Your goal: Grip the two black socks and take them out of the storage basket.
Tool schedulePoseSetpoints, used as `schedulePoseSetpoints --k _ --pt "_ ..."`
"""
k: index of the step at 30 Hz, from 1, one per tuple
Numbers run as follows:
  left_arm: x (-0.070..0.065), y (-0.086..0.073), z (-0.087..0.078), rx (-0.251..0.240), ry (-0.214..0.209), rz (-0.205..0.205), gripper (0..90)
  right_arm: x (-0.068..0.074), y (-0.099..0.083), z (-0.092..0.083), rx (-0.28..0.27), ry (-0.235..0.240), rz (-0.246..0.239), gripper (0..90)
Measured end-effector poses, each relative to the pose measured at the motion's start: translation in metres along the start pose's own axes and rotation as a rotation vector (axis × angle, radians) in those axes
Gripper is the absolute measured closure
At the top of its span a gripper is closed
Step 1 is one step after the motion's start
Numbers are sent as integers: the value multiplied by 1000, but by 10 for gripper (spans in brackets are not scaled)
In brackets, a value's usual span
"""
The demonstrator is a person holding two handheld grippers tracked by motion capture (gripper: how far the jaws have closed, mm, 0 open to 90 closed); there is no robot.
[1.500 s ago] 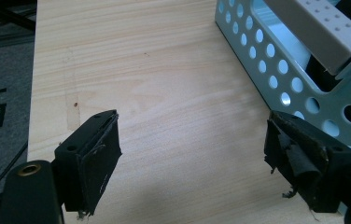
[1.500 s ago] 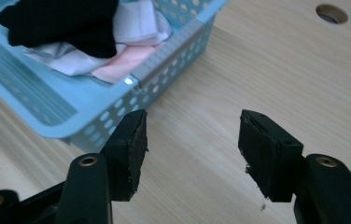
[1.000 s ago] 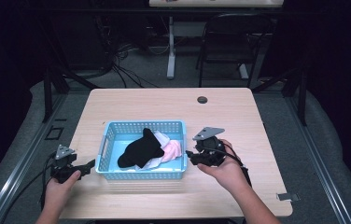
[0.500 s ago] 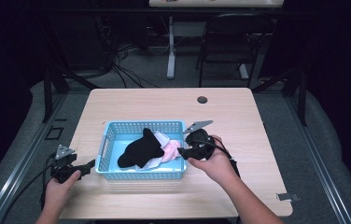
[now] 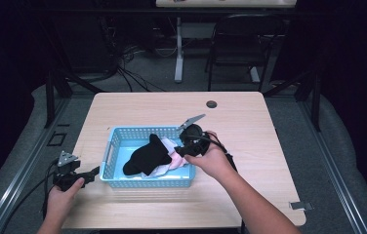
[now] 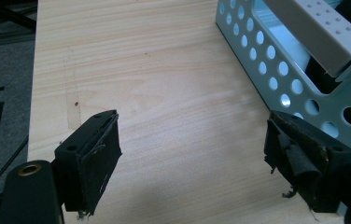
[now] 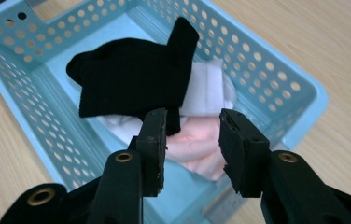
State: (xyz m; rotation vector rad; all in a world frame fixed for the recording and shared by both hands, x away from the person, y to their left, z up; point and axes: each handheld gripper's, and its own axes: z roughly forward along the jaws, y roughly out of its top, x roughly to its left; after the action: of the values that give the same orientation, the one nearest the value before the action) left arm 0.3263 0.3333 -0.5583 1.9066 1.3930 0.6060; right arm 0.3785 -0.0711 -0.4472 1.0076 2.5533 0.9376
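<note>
My right gripper (image 7: 190, 140) hangs over the blue basket's (image 5: 118, 138) 3 o'clock end, jaws just closing, half-wide, gripping nothing, above the black cloth (image 7: 131, 77). My left gripper (image 6: 192, 163) sits wide open at 9 o'clock on the bench (image 5: 269, 141).

High view: light falls from above onto the pale wooden rectangular table (image 5: 250, 126), evenly lit; room around it sinks to near black at the upper corners and right edge. Soft short shadow under the light blue perforated plastic basket (image 5: 118, 141) at its lower edge. Picture soft, slightly grainy. Gripper views brighter, wood grain sharp; black jaws at the bottom slightly blurred. No glare. Mild wide-angle stretch at edges.
</note>
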Motion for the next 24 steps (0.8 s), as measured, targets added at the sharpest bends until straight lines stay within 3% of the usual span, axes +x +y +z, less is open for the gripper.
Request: schedulePoseSetpoints --k 4,10,24 --pt "0 0 0 1 0 -1 183 6 24 13 23 5 -42 634" --pt "1 0 0 3 1 -2 183 8 42 33 46 18 -35 646" --pt "1 0 1 3 -1 -5 182 4 56 83 105 13 -16 642"
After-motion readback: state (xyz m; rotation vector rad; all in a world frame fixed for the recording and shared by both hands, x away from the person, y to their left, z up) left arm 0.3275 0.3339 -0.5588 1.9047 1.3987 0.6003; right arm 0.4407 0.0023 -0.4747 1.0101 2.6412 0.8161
